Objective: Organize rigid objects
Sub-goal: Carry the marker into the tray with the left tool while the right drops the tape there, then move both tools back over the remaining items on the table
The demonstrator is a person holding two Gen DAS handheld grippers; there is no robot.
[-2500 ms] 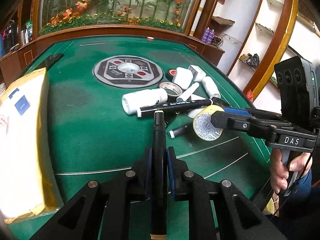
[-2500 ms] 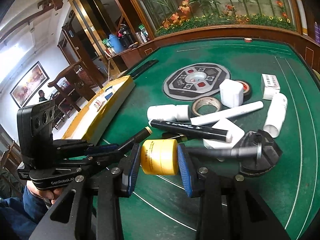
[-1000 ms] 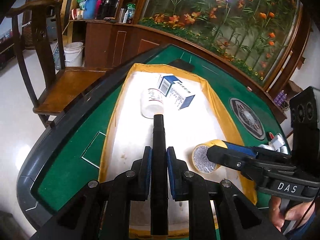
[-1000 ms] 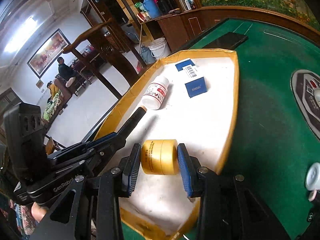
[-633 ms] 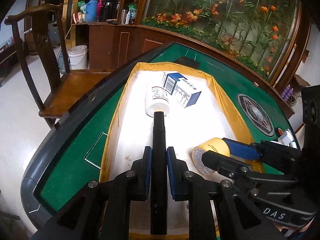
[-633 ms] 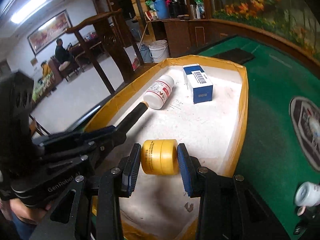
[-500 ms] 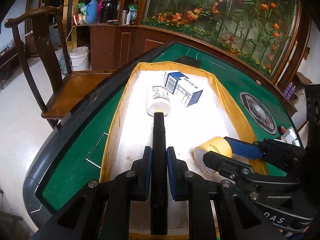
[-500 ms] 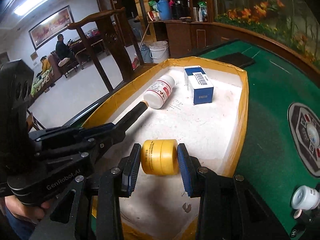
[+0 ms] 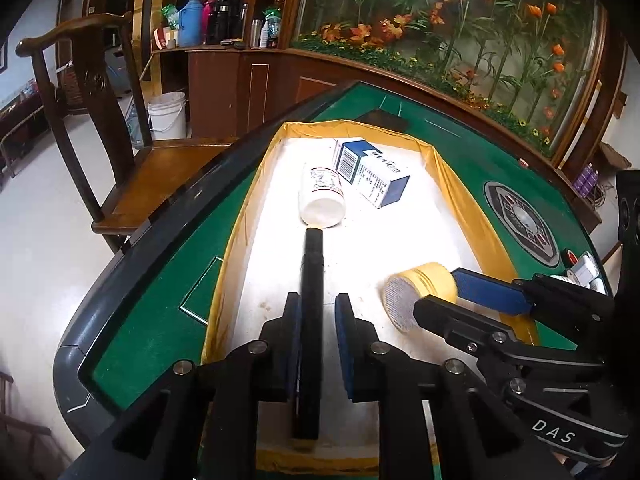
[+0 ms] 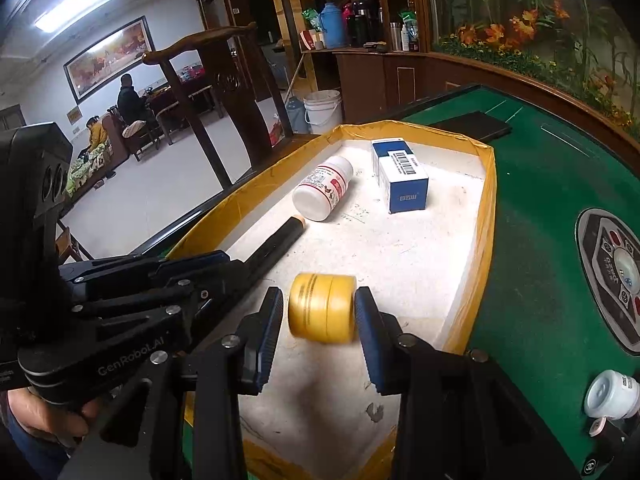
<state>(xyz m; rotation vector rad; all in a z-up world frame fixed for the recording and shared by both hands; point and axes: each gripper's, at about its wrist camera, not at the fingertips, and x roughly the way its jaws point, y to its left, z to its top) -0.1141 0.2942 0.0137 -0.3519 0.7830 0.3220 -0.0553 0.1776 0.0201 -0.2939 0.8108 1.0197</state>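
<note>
A black marker [image 9: 312, 280] lies between the pads of my left gripper [image 9: 317, 300], whose jaws are opening; a gap shows on the marker's right side. The marker's tan tip [image 10: 298, 222] rests close to a white pill bottle [image 9: 322, 196] lying in the white tray with a yellow taped rim [image 9: 444, 168]. My right gripper [image 10: 319, 308] is shut on a yellow jar [image 10: 322, 308], held just above the tray floor to the right of the marker. A blue and white box [image 10: 404, 184] lies beside the pill bottle at the tray's far end.
The tray sits at the left end of a green felt table [image 10: 540, 240] with a round control panel [image 9: 520, 216] in its middle. Small white bottles [image 10: 612, 394] lie at the right. A wooden chair [image 9: 132, 168] stands beyond the table's left edge.
Both grippers came from the pile on the felt to the tray with marker and jar. The left jaws have parted a little around the marker. The jar has tilted slightly.
</note>
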